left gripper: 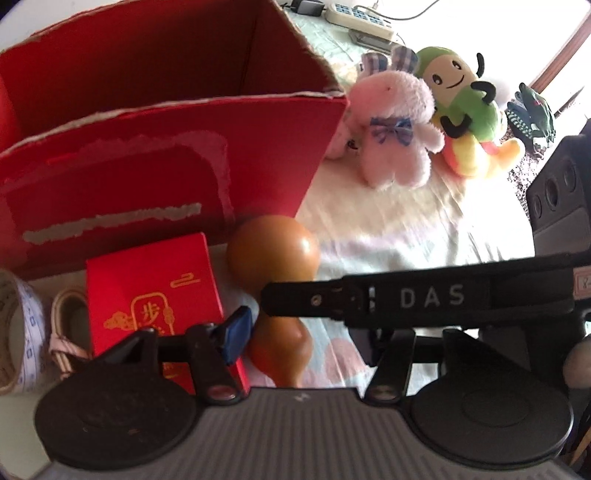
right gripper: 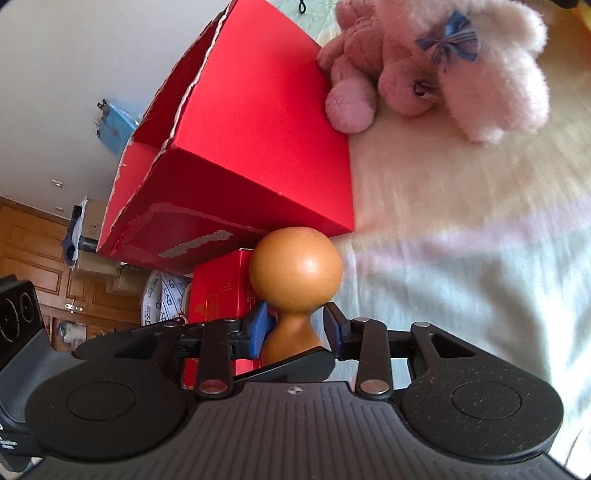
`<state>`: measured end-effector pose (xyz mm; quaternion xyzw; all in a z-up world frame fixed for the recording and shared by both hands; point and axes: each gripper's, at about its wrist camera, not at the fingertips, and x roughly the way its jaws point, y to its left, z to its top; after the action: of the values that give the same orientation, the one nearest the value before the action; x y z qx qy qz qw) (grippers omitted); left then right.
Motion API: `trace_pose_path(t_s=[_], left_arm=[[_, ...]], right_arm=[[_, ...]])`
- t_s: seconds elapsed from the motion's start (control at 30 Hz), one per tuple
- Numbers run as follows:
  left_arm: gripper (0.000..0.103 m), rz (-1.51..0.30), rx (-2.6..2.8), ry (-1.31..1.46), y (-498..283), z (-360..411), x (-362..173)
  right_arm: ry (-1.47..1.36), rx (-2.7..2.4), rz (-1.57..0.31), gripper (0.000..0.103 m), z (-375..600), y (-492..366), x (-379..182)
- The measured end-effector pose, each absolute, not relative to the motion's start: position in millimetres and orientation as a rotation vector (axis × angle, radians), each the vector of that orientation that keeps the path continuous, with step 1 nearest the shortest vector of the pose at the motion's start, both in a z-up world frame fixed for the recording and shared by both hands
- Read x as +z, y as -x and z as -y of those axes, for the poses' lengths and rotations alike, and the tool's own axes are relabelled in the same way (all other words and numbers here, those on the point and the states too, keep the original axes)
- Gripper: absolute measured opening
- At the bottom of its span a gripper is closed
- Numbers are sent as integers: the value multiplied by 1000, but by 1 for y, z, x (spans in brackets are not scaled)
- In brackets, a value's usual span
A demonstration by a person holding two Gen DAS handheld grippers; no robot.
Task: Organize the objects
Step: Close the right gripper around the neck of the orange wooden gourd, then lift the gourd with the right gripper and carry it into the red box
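A brown wooden gourd (right gripper: 295, 273) stands in front of the big red open-topped cardboard box (right gripper: 240, 147). My right gripper (right gripper: 297, 325) is shut on the gourd's narrow waist, blue pads on either side. In the left wrist view the gourd (left gripper: 273, 251) shows again, with the right gripper's black finger (left gripper: 406, 295) crossing its waist. My left gripper (left gripper: 299, 336) straddles the gourd's lower bulb; its left pad (left gripper: 236, 332) sits between the gourd and a small red box with gold print (left gripper: 155, 295), its right pad is mostly hidden and stands apart from the bulb. The big red box (left gripper: 166, 155) rises behind.
A pink plush bunny with a blue bow (left gripper: 399, 125) and a green-and-yellow plush (left gripper: 465, 103) lie to the right of the box on the pale bedsheet (right gripper: 461, 277). A printed tape roll (left gripper: 18, 332) and a small pink sandal (left gripper: 70, 332) sit at the left. A power strip (left gripper: 362, 18) lies far back.
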<state>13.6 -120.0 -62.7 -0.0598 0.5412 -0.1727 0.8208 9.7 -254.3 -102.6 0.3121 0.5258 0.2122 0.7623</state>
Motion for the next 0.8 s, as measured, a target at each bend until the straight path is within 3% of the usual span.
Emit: trace_pose_path(t_s=[0.1,0.7,0.8], left_arm=[[58,-1147,-363,94,-14,126,-64],[61,-1207,-432,154,-18,132,-76],[58,-1206,-426,134,-18,134,-75]], right_arm=[[-672,471,-1144,43,255,-11,-104],[-700,523,-1117,46,267,-11,-108],[-671,515,-1117,46,263,-12,-108]])
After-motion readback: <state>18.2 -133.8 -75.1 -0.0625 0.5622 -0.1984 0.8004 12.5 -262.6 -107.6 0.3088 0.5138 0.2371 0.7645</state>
